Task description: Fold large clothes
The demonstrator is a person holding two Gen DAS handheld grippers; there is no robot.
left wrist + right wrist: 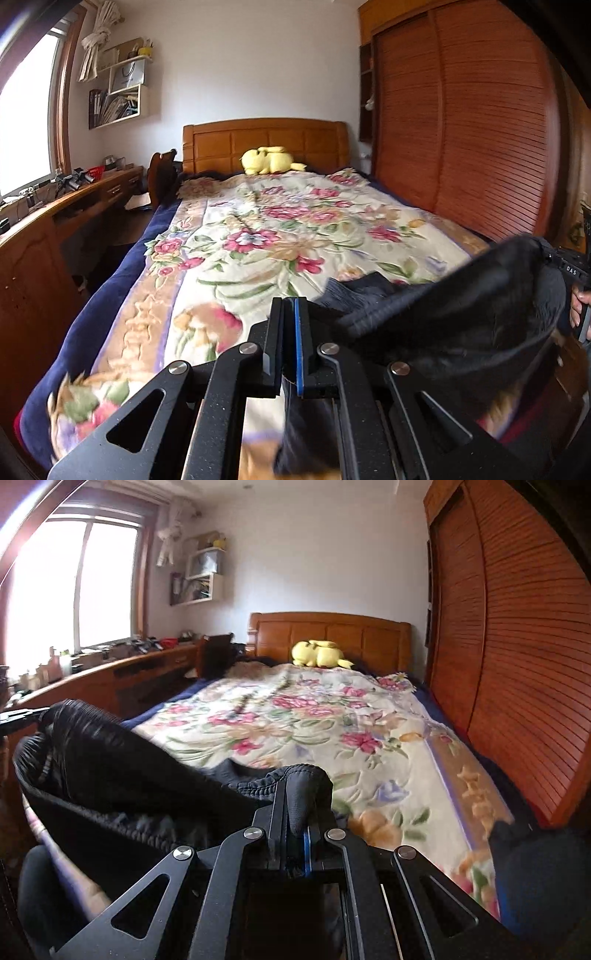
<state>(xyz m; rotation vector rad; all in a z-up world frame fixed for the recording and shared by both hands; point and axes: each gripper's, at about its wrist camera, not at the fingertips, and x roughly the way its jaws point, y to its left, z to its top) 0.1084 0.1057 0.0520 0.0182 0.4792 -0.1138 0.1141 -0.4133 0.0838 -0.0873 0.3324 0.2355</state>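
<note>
A large black garment (454,306) with a ribbed band hangs stretched between my two grippers, above the near end of the bed. In the left wrist view my left gripper (290,306) is shut, and a fold of the dark cloth is pinched between its pads and hangs below them. The garment runs right to my right gripper (565,264), which a hand holds at the frame's edge. In the right wrist view my right gripper (295,805) is shut on the gathered edge of the garment (110,768). The cloth sags left toward the left gripper (18,716).
The bed carries a floral blanket (258,243) over a blue cover. A yellow plush toy (267,160) lies against the wooden headboard (266,142). A louvred wooden wardrobe (461,122) stands along the bed's right side. A cluttered wooden desk (55,214) runs under the window on the left.
</note>
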